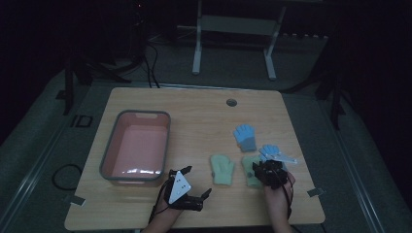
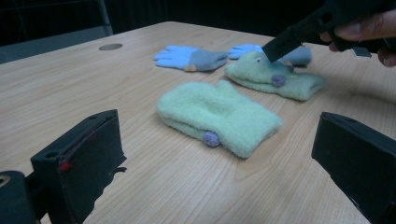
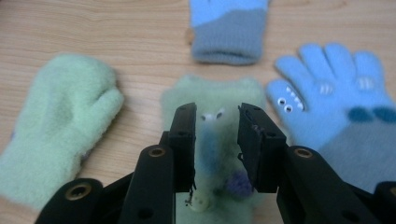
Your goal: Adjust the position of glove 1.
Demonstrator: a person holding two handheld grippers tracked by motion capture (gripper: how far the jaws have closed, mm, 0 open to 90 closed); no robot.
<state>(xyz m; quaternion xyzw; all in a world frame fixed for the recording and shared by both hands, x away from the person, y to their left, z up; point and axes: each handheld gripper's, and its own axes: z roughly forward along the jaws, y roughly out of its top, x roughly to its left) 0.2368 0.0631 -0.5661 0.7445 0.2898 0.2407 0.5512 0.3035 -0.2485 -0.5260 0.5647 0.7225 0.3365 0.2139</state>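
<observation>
Risk is a shallow grab: right gripper (image 3: 216,122) jaws stand apart over the green mitten (image 3: 212,100) and may pinch only fluff; left gripper (image 1: 190,183) jaws gape empty.

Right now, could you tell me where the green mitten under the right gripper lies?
In the high view it lies near the table's front right, between the other green mitten and a blue glove.

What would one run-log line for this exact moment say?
right gripper: open, jaws astride green mitten | left gripper: open, holds nothing | second green mitten, two blue gloves: on table | pink bin: empty
</observation>
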